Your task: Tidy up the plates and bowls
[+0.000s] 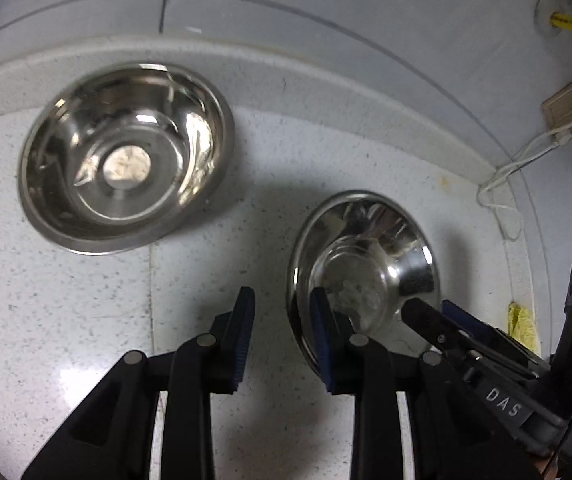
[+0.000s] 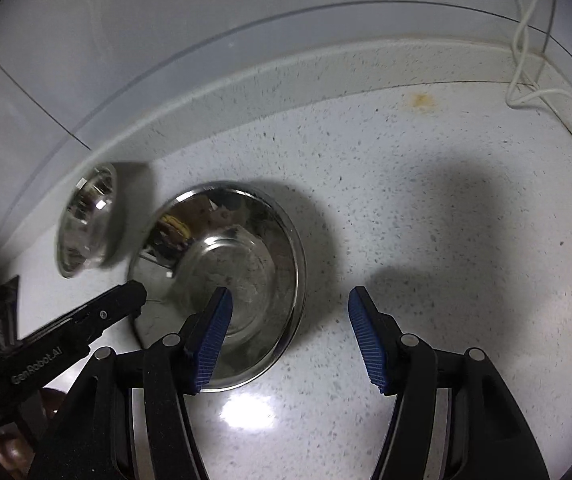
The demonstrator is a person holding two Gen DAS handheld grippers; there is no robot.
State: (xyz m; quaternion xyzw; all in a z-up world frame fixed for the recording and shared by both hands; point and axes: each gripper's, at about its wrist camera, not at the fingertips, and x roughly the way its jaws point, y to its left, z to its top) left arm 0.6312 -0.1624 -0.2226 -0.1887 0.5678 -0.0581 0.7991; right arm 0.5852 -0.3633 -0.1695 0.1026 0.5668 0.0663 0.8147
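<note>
Two steel bowls sit on a speckled white counter. The larger bowl (image 1: 125,156) is at the upper left of the left wrist view, near the back ledge; it also shows in the right wrist view (image 2: 85,220). The smaller bowl (image 1: 362,264) is at the right; it also shows in the right wrist view (image 2: 229,280). My left gripper (image 1: 281,332) is open, its right finger over the smaller bowl's left rim. My right gripper (image 2: 290,332) is open, straddling the smaller bowl's right rim, left finger inside the bowl. Neither holds anything.
A raised counter ledge (image 1: 326,92) and tiled wall run behind the bowls. White cables (image 2: 534,80) hang at the right corner. A yellow scrap (image 1: 522,320) lies at the right edge. The counter (image 2: 446,240) extends right of the smaller bowl.
</note>
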